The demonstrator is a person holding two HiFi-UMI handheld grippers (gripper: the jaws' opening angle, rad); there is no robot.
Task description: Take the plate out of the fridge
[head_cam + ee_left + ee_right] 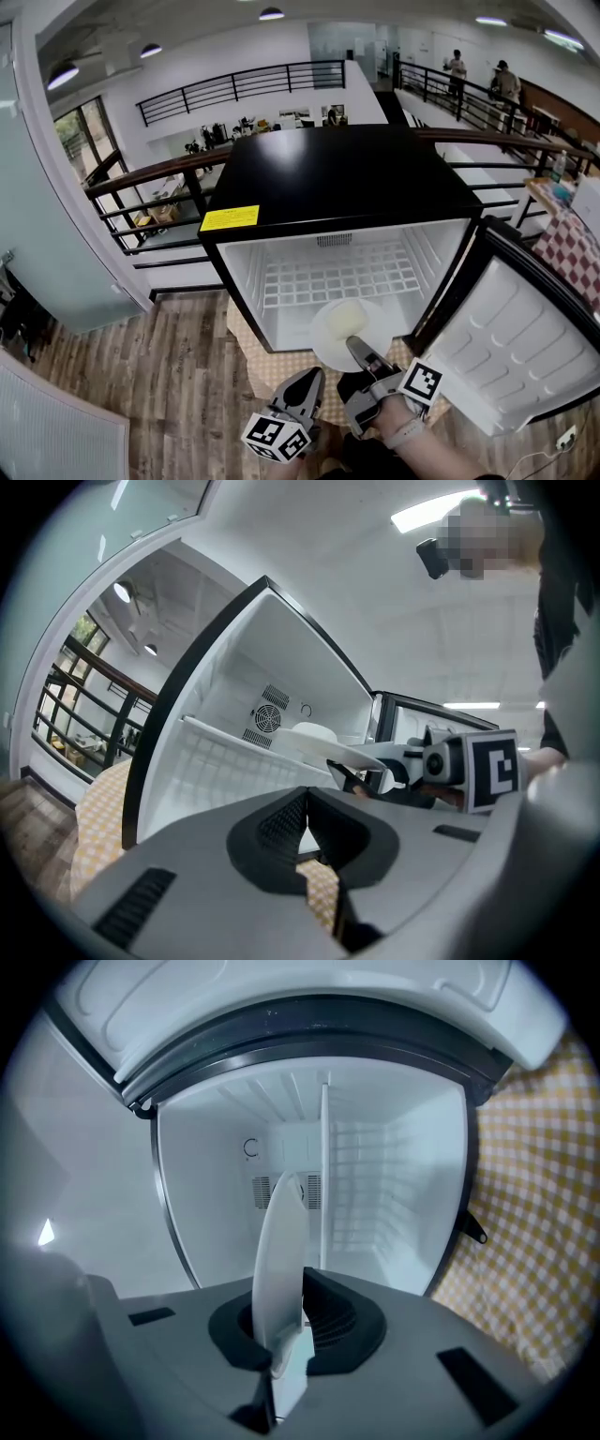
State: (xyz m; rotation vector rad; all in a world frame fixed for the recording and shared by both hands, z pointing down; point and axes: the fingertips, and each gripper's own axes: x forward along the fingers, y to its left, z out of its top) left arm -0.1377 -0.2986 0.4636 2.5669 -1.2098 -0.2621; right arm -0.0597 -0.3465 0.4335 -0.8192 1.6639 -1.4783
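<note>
The black-topped fridge fills the middle of the frame, with its door swung wide toward the lower right and its white inside facing me. The white plate is at the front lip of the opening, just below centre, its near rim clamped between the jaws of my right hand-held gripper. My left hand-held gripper hangs just left of it near the bottom edge, jaws pressed together on nothing.
</note>
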